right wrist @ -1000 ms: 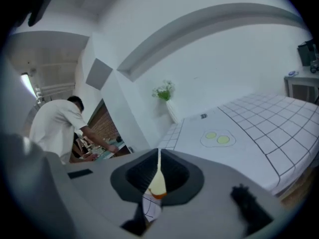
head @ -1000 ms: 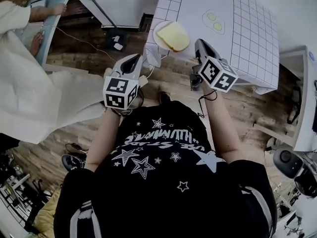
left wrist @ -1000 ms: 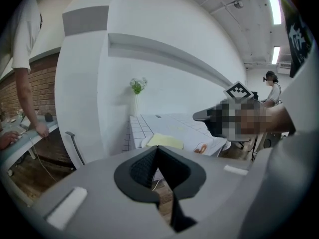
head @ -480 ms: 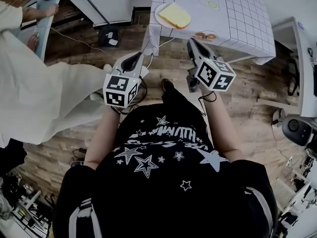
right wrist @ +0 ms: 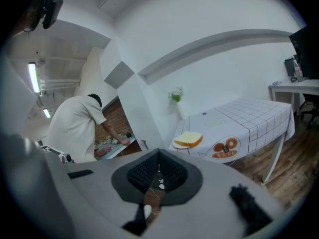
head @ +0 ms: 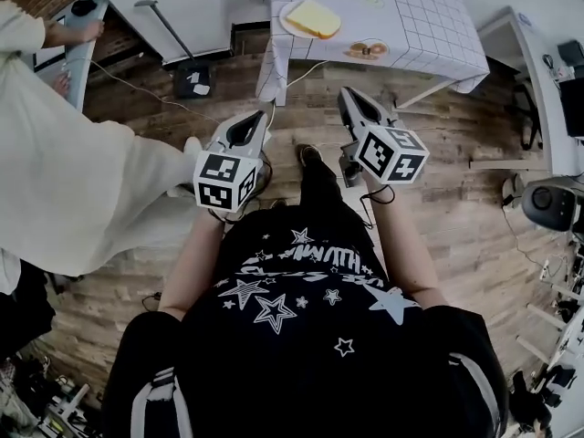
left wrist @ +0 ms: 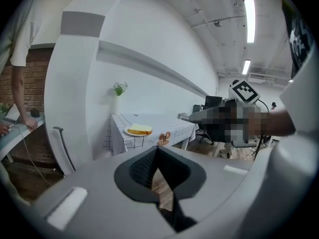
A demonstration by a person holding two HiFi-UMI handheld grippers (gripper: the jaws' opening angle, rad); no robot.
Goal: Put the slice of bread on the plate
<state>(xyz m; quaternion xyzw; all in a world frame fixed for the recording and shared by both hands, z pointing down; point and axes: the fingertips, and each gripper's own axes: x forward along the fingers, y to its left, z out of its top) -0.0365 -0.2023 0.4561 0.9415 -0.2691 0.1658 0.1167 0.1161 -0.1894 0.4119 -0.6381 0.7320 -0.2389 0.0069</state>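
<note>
A yellow-crusted slice of bread (head: pixel 315 16) lies on a white plate (head: pixel 286 24) at the near left corner of the checked table (head: pixel 420 26). In the left gripper view the bread (left wrist: pixel 140 129) and plate (left wrist: pixel 130 133) are small and far off. The right gripper view also has the bread (right wrist: pixel 189 139) on its plate (right wrist: pixel 177 145) well ahead. My left gripper (head: pixel 254 121) and right gripper (head: pixel 350 96) hover over the wooden floor, well short of the table. Both have their jaws together with nothing between them.
A person in white (head: pixel 73 181) stands at my left, bent over a side desk (head: pixel 68 39). A black box (head: pixel 193 82) with cables lies on the floor by the table leg. A doughnut print (head: pixel 366 50) marks the tablecloth's front edge. Office furniture (head: pixel 547 199) stands at the right.
Both grippers have drawn back from the table, which now sits smaller and higher in the head view. The bread stays on the plate.
</note>
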